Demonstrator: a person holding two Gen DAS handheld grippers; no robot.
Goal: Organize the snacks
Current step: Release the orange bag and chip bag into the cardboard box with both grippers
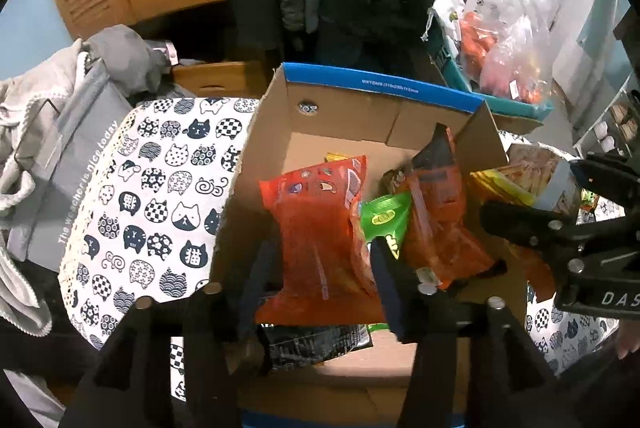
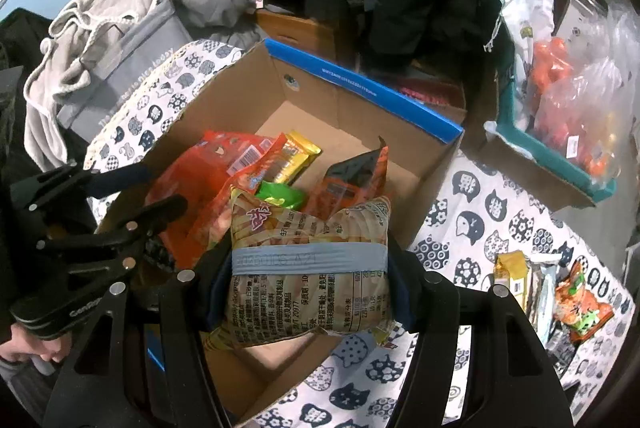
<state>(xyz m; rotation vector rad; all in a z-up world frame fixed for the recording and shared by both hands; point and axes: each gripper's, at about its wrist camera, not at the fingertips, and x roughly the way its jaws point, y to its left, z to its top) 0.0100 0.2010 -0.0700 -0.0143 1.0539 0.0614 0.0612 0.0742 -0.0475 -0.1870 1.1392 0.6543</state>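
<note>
Two grippers hang over the open cardboard box. The right gripper is clamped on a tan snack packet, its pads pressing the packet's sides at centre frame, just above the box's near edge. In the left wrist view the left gripper has its jaws apart on either side of an orange snack bag; the fingers flank it without visibly squeezing, so it reads as resting in the box.

Around it lie a green packet, a second orange packet and a yellow one, so several snacks are already stowed. The held packet is not yet in. At lower right of the right wrist view more loose packets wait on the cat-print cloth. My estimate: a bit over halfway.
</note>
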